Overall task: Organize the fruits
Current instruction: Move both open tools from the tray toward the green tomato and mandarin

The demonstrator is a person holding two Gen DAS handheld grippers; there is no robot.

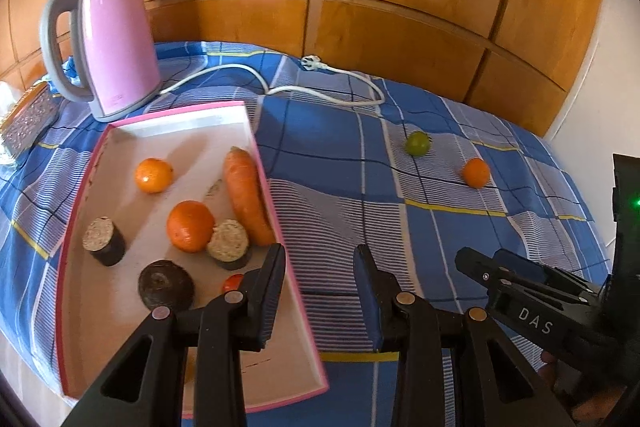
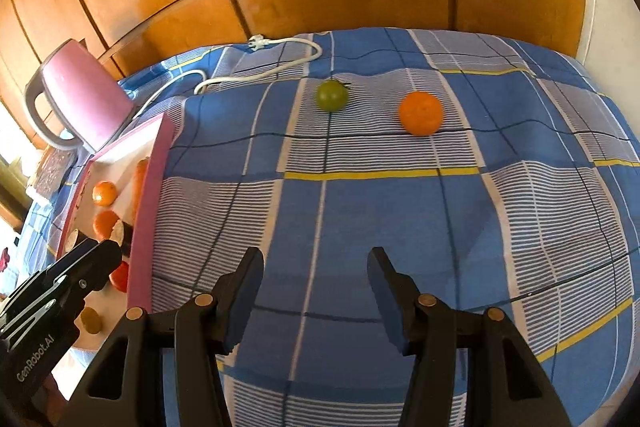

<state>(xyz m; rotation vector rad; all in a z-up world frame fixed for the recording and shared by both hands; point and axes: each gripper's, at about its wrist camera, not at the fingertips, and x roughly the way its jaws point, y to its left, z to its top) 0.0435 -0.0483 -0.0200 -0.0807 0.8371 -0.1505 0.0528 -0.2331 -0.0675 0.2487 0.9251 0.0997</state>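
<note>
The left wrist view looks down on a pink-rimmed tray [image 1: 280, 219] lying on a blue checked cloth [image 1: 340, 155] that covers the table. In the tray lie two oranges [image 1: 190, 225], a carrot [image 1: 245, 193] along the right wall, two dark-skinned cut pieces with pale faces [image 1: 103, 241], a dark round piece [image 1: 166, 285] and a small red fruit [image 1: 233, 282]. A pink kettle [image 1: 114, 41] stands just behind the tray, its white cord [image 1: 320, 95] trailing across the cloth.

Out on the cloth, well apart from the tray, sit a green fruit [image 2: 331, 95] and a loose orange [image 2: 421, 113] near each other.

The left gripper [image 1: 320, 259] hangs over the tray's right rim, fingers apart with nothing between them. The right gripper [image 2: 316, 267] is likewise released and empty above bare cloth.

Its body reads "DAS"; the left one's reads "GenRobot.AI".
</note>
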